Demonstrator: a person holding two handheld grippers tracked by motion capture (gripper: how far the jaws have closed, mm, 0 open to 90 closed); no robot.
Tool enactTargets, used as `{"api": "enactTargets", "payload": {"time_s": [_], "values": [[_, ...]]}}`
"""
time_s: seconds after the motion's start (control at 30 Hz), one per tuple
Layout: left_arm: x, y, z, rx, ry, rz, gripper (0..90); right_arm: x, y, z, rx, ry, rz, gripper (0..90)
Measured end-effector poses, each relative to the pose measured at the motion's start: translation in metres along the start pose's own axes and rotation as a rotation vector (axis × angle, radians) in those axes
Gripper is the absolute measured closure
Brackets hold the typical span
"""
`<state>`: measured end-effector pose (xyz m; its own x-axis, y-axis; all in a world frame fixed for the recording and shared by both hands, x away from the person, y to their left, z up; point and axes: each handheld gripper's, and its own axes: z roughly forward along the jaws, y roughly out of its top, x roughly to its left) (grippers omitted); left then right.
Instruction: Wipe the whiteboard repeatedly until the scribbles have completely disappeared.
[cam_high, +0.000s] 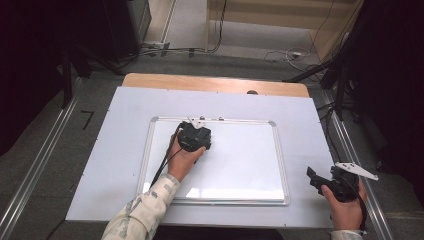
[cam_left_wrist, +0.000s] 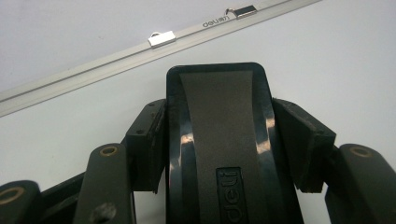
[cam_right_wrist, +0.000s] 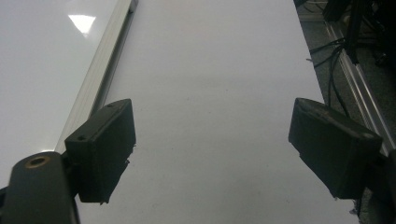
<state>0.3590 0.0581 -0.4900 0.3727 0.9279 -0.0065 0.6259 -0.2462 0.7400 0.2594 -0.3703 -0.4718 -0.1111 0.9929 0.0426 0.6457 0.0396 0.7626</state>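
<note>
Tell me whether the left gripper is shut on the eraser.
Shut on it: left gripper pads press both sides of the black eraser over the whiteboard.

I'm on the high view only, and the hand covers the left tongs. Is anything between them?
Observer: Yes. In the left gripper view, the left tongs are shut on a black eraser with a grey strip along its back.
Operator: And the right tongs, open or shut?
Observer: Open. In the right gripper view, the right tongs stand wide apart with nothing between them, over the white table cover.
Operator: Are they over the board?
Observer: No. The whiteboard frame runs just outside one jaw.
</note>
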Motion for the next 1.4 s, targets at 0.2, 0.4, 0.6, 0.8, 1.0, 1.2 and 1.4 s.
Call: {"api": "enactTargets", "payload": {"time_s": [0.2, 0.4, 0.6, 0.8, 1.0, 1.2, 1.4], "values": [[-0.005, -0.005, -0.006, 0.005, -0.001, 0.014, 40.2, 0.001, 0.0, 0.001, 0.006, 0.0, -0.003, 13.3], [-0.018, -0.006, -0.007, 0.006, -0.015, 0.035, 40.2, 0.003, 0.001, 0.002, 0.005, 0.003, -0.008, 13.4], [-0.035, -0.005, -0.006, 0.007, -0.042, 0.056, 40.2, 0.003, 0.001, 0.002, 0.004, 0.006, -0.008, 13.3], [-0.058, -0.002, -0.001, 0.007, -0.071, 0.078, 40.2, 0.004, 0.001, 0.002, 0.005, 0.007, -0.009, 13.4], [-0.074, 0.001, 0.002, 0.009, -0.086, 0.093, 40.2, 0.004, 0.001, 0.002, 0.004, 0.008, -0.009, 13.3], [-0.087, 0.003, 0.004, 0.009, -0.105, 0.111, 40.2, 0.003, 0.001, 0.002, 0.005, 0.007, -0.007, 13.4], [-0.09, 0.003, 0.002, 0.018, -0.136, 0.116, 40.1, 0.002, 0.001, 0.002, 0.003, 0.005, -0.01, 13.5]]}}
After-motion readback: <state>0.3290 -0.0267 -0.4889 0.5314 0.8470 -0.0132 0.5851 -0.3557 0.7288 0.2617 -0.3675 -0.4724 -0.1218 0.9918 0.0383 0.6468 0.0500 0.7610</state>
